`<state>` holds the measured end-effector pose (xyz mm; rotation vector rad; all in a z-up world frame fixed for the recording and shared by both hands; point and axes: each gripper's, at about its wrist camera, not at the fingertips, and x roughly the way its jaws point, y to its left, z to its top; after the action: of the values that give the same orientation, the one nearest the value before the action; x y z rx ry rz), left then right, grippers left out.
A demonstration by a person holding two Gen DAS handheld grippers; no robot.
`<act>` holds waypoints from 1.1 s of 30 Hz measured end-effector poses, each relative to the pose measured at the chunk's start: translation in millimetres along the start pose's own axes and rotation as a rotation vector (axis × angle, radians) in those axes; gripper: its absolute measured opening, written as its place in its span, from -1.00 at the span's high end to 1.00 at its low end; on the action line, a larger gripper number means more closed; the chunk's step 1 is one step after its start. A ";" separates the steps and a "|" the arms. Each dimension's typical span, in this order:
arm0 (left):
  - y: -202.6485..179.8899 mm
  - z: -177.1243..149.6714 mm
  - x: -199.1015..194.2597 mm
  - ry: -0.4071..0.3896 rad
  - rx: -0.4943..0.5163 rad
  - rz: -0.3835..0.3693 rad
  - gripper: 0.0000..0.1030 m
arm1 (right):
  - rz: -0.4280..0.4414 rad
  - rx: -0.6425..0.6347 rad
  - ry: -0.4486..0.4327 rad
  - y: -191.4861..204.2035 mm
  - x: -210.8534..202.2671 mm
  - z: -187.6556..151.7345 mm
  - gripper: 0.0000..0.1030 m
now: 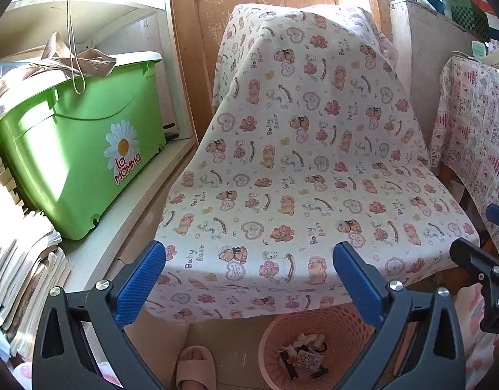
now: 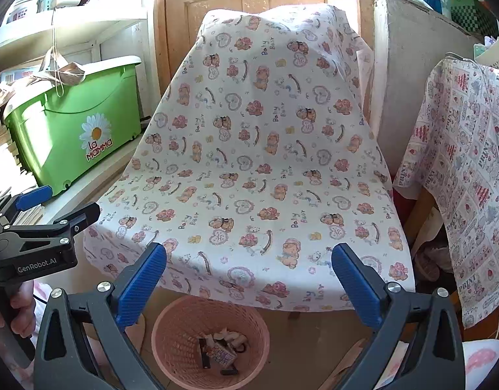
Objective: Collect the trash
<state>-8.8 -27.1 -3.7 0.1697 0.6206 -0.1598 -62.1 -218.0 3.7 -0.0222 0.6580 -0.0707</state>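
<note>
Bear-print cloth over unseen furniture, pink basket rim partly hidden

Place: I'm in a lived-in home room | Evidence: chair under a Baby Bear print sheet; green La Mamma storage bin; pink wastebasket on the floor; worn wooden door; pink slipper
</note>
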 end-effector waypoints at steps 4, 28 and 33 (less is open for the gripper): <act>-2.7 -0.4 -2.1 -0.015 0.016 0.015 -0.98 | -0.011 -0.007 -0.012 0.5 -2.5 -0.6 -0.99; 11.1 2.2 -6.0 -0.030 -0.046 0.026 -0.98 | -0.019 0.033 -0.014 -9.0 -2.0 0.9 -0.99; 13.5 2.3 -4.2 -0.022 -0.057 0.019 -0.98 | -0.019 0.050 -0.008 -9.6 -1.7 0.2 -0.99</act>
<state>-8.2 -14.0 2.1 0.1184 0.6009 -0.1250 -63.9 -227.4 5.4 0.0196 0.6483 -0.1058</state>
